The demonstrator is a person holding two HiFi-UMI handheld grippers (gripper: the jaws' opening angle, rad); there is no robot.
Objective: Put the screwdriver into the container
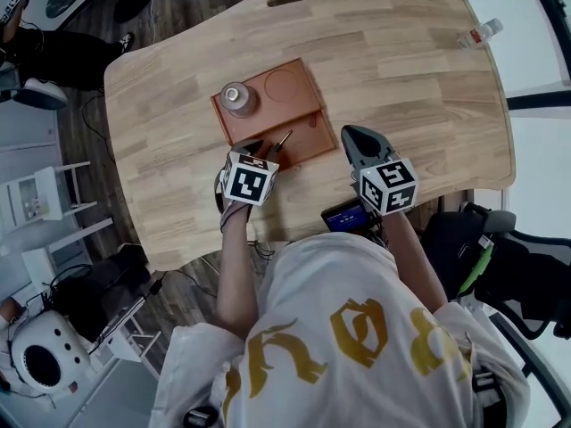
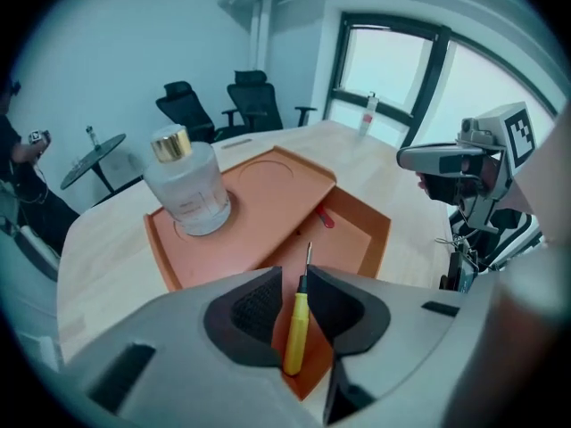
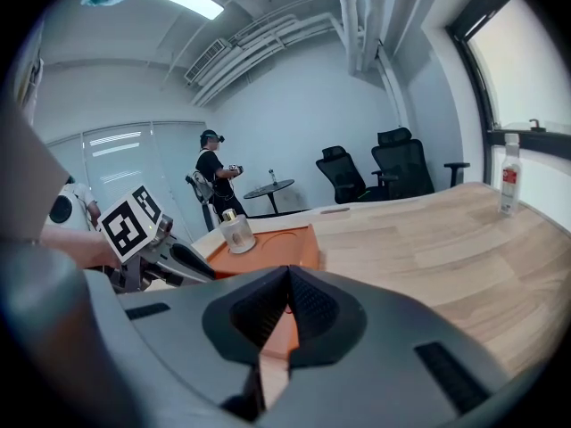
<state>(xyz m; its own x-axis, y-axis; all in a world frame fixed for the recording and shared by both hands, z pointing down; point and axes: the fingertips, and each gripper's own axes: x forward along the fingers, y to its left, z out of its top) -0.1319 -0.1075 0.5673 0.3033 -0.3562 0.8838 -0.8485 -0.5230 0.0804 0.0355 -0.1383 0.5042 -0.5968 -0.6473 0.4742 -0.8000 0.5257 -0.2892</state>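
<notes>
Left gripper view. Shows left gripper [image 2: 303,273] clamped on the yellow screwdriver [image 2: 295,328], handle at lower centre of frame, tip toward upper centre. Places the long axis in line with the jaws, aimed at the sunken compartment of the orange container [image 2: 382,232] just beyond and below. Leaves bottle [image 2: 189,188] at upper left, off that line. Shows right gripper [image 3: 287,276] closed on nothing, right of the container. Calls, by estimate, for a short lowering and release.
</notes>
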